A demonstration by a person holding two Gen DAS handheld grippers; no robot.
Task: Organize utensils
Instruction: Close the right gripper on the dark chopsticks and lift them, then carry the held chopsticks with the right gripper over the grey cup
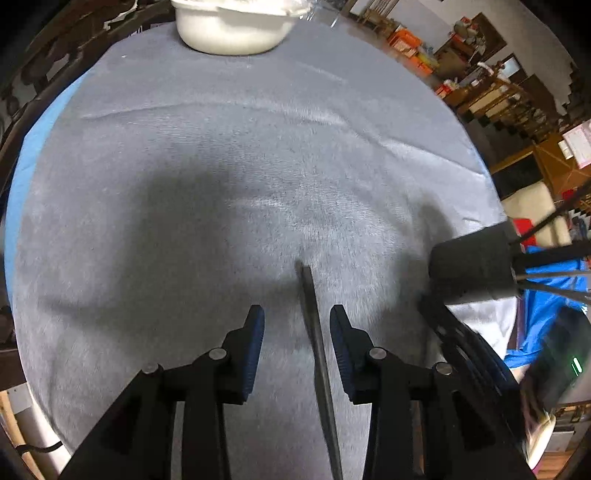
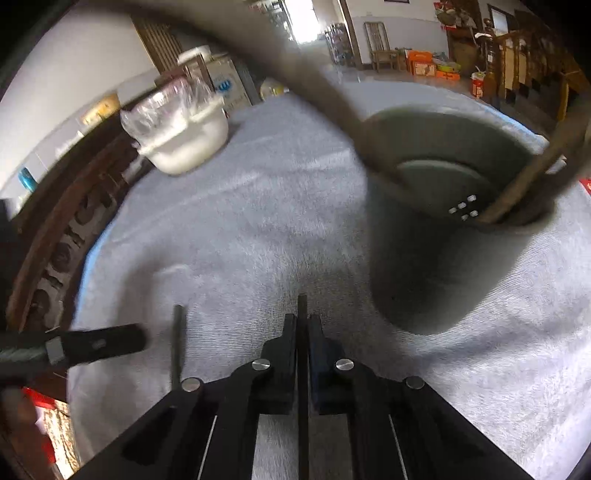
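**A:** so where's the utensil at? I see a thin dark chopstick (image 2: 303, 369) clamped between the fingers of the right gripper (image 2: 303, 325), pads pressed tight on it, tip poking out just past them above the cloth.

**B:** yep, and there's a second chopstick (image 1: 317, 339) in the left wrist view. It runs up between the fingers of the left gripper (image 1: 297, 314), but those are spread apart and neither pad touches it. Can't tell whether it's lying flat on the cloth.

**A:** the holder (image 2: 454, 221) is the dark grey cup to the right of the right gripper, standing on the cloth, small holes in its bottom. A couple of blurry dark handles lean out of it; can't tell what they are.

**B:** everything sits on a surface (image 1: 221, 166) covered in a pale grey fuzzy cloth, a bit creased, with a blue layer showing at the left edge. At the far side there's a white tub (image 1: 232, 29); the right view shows crinkly clear plastic on top of it.

**A:** room past that: dark carved wooden furniture on the left, white walls, a bright doorway at the back, a wooden chair, orange boxes on the floor, wooden shelves full of stuff on the right.
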